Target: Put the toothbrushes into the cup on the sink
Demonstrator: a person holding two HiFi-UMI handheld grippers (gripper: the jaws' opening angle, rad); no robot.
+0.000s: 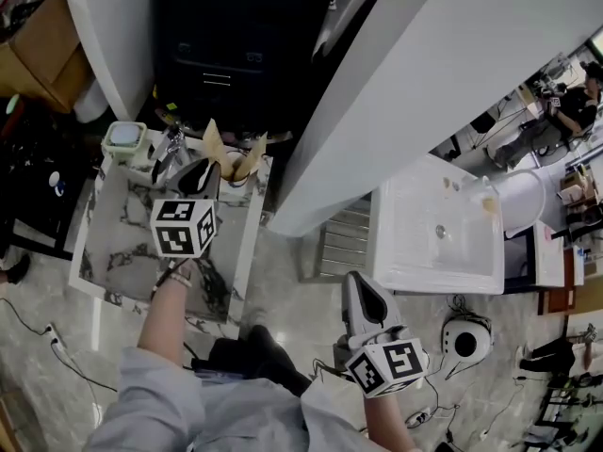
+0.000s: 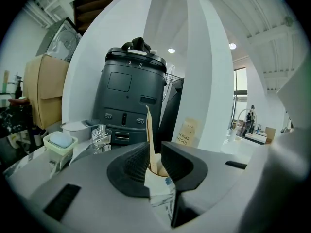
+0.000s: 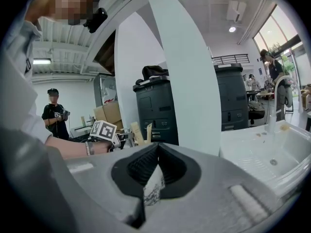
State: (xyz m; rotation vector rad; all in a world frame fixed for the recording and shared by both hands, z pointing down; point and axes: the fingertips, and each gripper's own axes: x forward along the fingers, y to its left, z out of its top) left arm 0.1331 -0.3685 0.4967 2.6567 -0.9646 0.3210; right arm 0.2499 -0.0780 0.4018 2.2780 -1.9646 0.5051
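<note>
My left gripper (image 1: 201, 175) hovers over the marble sink counter (image 1: 113, 238), shut on a flat tan toothbrush pack (image 1: 212, 143) that sticks up from its jaws (image 2: 149, 130). A second tan pack marked TOOTH BRUSH (image 1: 252, 156) (image 2: 187, 132) stands just right of it, at what looks like a cup rim (image 1: 233, 169); the cup itself is mostly hidden. My right gripper (image 1: 358, 285) hangs low over the floor near a white basin, shut with nothing between its jaws (image 3: 156, 152).
A chrome faucet (image 2: 100, 137) and a green soap dish (image 1: 124, 139) (image 2: 60, 141) sit at the counter's back left. A dark cabinet (image 2: 131, 96) stands behind. A white column (image 1: 405, 92) and a white basin (image 1: 438, 229) lie to the right. People stand in the background.
</note>
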